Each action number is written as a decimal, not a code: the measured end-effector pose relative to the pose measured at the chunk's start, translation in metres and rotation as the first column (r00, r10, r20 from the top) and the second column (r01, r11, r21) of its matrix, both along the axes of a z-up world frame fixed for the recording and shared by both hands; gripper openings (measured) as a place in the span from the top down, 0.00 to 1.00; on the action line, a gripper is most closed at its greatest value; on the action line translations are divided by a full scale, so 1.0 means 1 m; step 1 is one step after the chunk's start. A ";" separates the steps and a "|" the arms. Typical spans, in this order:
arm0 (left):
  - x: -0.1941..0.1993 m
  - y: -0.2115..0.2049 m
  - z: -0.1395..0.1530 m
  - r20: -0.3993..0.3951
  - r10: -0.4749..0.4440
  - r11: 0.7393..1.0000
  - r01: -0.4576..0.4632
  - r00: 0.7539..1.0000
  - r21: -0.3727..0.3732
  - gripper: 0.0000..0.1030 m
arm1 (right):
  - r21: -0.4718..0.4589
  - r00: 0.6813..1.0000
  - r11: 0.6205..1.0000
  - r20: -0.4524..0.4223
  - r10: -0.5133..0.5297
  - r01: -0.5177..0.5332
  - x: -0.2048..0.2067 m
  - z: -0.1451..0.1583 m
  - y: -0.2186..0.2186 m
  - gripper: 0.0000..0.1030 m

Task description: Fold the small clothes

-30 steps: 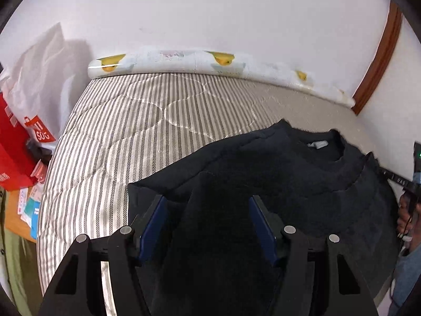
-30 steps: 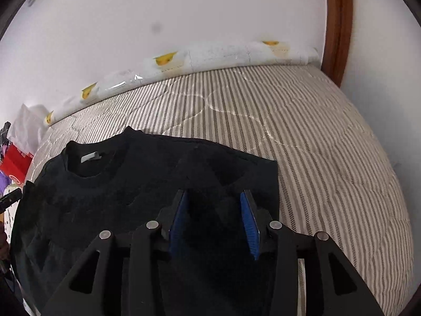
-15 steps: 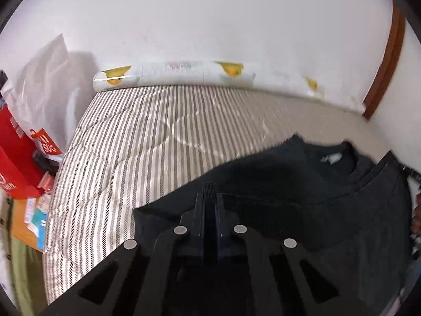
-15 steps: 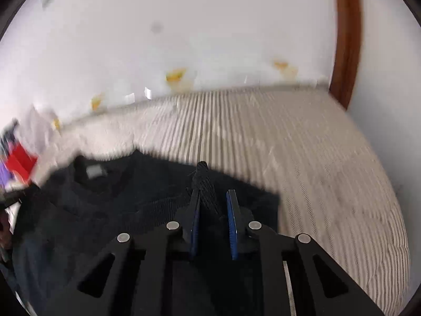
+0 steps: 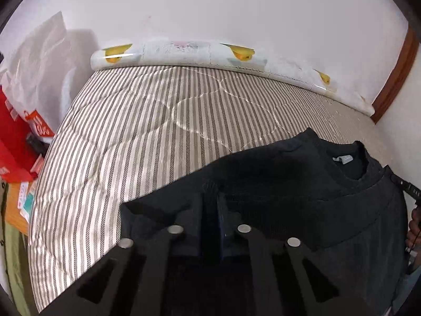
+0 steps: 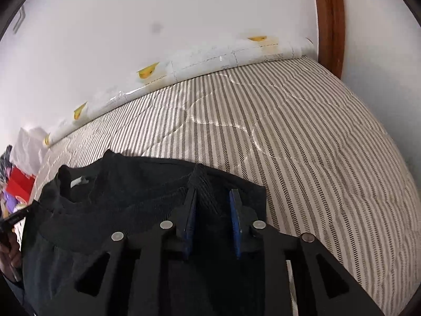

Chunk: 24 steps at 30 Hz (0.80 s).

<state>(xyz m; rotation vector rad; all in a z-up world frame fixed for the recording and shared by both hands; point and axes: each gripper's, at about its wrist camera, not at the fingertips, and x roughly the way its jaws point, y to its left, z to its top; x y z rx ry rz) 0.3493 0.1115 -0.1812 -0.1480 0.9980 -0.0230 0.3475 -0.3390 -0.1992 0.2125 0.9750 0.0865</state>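
Left tool [image 5: 211,200] clamped tight on fabric fold; right tool [image 6: 213,197] pinching ribbed fold (narrow gap between pads).

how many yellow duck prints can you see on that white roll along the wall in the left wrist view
3 on the white roll: one at its left end, one right of the middle, one farther right. More may sit on the side turned away.

matt black knit sweater [image 5: 302,184] with ribbed hem, striped quilted cloth mattress [image 5: 136,137] with slight sheen, glossy plastic-wrapped roll [image 5: 184,55], varnished wood trim [image 6: 330,21]
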 end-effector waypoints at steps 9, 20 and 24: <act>-0.038 -0.004 0.020 0.018 0.001 1.000 -0.001 1.000 -0.005 0.61 | -0.111 0.992 0.990 0.079 0.096 -0.087 -0.048 0.052 0.067 0.66; -0.120 0.001 0.052 0.111 -0.009 0.999 0.004 0.994 0.044 0.38 | -0.106 0.958 0.953 -0.002 0.285 -0.284 -0.082 0.009 0.214 0.64; -0.154 0.016 0.051 0.128 0.003 1.000 -0.004 0.992 0.002 0.38 | -0.191 0.965 0.946 -0.047 0.259 -0.263 -0.093 -0.008 0.232 0.64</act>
